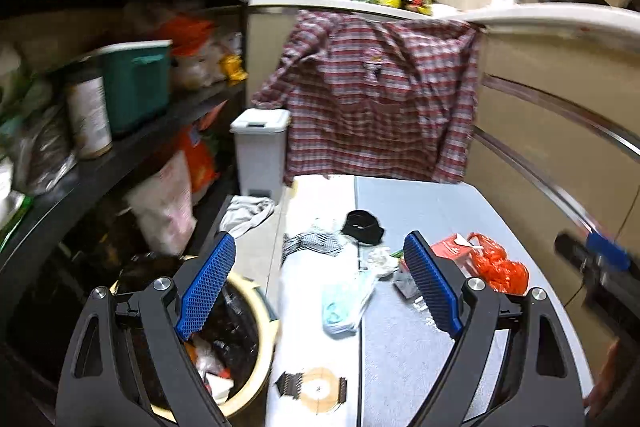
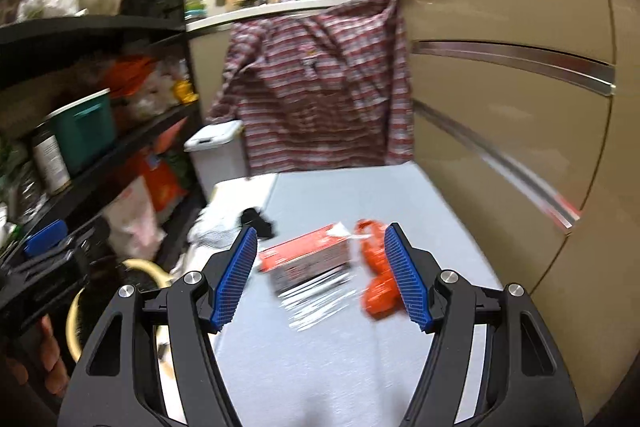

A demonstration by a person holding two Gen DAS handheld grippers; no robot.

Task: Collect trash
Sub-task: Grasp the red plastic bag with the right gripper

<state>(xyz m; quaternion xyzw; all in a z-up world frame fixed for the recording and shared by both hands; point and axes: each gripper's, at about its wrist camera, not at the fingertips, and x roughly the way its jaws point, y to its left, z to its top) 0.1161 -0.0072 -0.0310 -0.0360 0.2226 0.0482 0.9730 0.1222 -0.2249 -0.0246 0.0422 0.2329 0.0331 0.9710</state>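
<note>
I have both claws tipped a little downward over the grey table (image 1: pixel 440 195), pointing along it toward the plaid shirt (image 1: pixel 380 95) that hangs over the counter edge at the far end.

My left gripper (image 1: pixel 320 283) has its jaws spread wide with nothing between the blue pads (image 1: pixel 208 287). Straight ahead of it, between the fingers as I see them, lie a pale blue face mask (image 1: pixel 340 311), some crumpled white wrappers (image 1: pixel 378 259), a striped scrap (image 1: pixel 314 243) and, farther out, a black band (image 1: pixel 362 225). Below and under its left finger stands the round trash bin (image 1: pixel 256 347), cream-rimmed, lined in black and already holding rubbish. Just past its right finger sit the red carton (image 1: pixel 452 247) and the orange plastic bag (image 1: pixel 500 267).

My right gripper (image 2: pixel 320 279) is open too, somewhat less wide, and grips nothing. The red carton (image 2: pixel 308 255) lies on the table between its fingers, with clear crinkled wrapping (image 2: pixel 320 299) just nearer me; the picture is smeared here, so I cannot tell what the wrapping is. The orange bag (image 2: pixel 376 291) lies beside the inner face of the right finger; touching or not, I cannot say.

To the right claw's left, the other claw shows at the frame edge, with fingers of the person's hand (image 2: pixel 52 359) under it. A white lidded bin (image 2: pixel 218 155) stands beyond, beside dark shelving (image 2: pixel 120 27).
</note>
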